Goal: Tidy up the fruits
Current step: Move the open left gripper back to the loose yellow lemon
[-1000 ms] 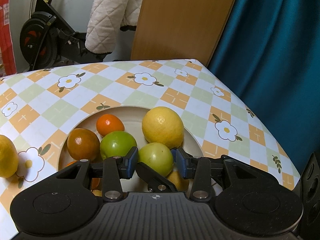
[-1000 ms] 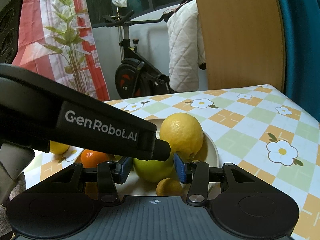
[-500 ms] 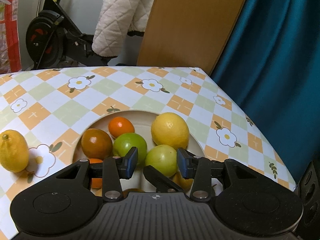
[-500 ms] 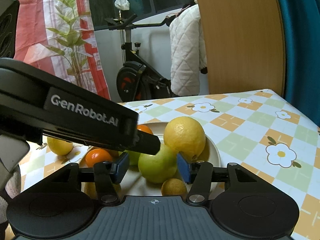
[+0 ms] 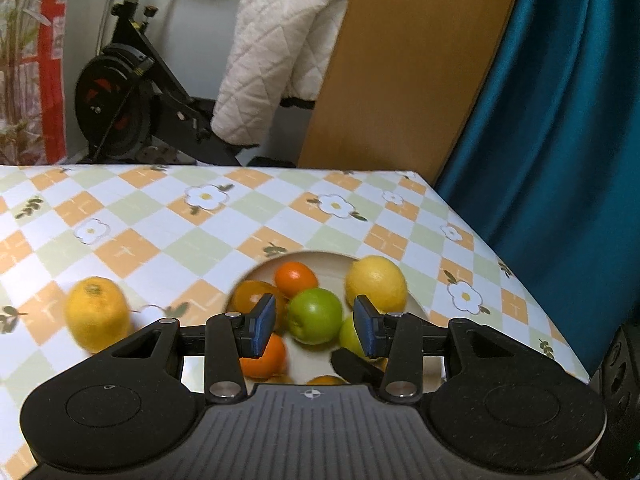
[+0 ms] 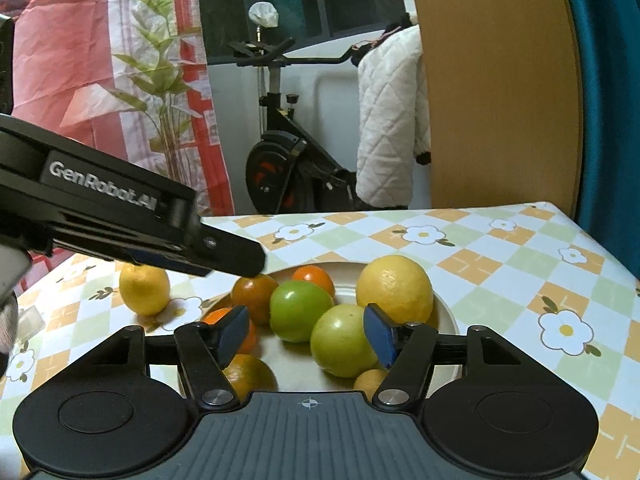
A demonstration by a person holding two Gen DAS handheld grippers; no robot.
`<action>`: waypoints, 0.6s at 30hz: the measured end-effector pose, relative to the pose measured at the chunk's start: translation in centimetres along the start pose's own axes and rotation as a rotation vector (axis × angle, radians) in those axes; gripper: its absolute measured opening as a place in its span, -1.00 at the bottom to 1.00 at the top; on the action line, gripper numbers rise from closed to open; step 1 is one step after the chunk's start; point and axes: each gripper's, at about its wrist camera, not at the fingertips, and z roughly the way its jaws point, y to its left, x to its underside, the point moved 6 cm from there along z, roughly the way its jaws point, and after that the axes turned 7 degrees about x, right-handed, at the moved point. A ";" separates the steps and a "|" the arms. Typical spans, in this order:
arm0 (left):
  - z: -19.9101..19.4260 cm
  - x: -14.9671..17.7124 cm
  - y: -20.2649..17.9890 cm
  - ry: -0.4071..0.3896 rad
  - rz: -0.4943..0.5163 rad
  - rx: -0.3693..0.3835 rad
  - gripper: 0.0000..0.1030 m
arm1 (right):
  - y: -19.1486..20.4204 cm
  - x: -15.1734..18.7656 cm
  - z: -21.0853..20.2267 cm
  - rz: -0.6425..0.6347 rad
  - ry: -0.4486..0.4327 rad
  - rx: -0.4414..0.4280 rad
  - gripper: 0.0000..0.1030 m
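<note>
Right hand-held gripper (image 6: 306, 334) tilts down over the plate (image 6: 448, 320) (jaws opening, nothing gripped).

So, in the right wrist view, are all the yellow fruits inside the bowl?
No, one yellow fruit lies on the tablecloth to the left of the bowl, outside its rim.

Each black plastic tool, the left tool (image 5: 315, 330) and the right tool (image 6: 308, 334), has blue rubber pads, silver pivot screws and a ribbed grey base with a crosshair mark at 6 o'clock. White "GenRobot.AI" lettering marks the left tool's side.
</note>
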 end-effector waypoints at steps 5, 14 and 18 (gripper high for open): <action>-1.7 -0.3 1.4 -0.027 0.006 -0.031 -0.13 | 0.8 -0.3 -0.1 0.011 0.008 -0.021 0.32; -4.7 -0.2 4.6 -0.080 -0.032 -0.100 -0.13 | 2.4 -0.8 -0.2 0.014 0.024 -0.040 0.53; -5.8 -0.5 5.8 -0.106 -0.048 -0.120 -0.05 | 3.1 -1.1 -0.2 0.018 0.029 -0.046 0.65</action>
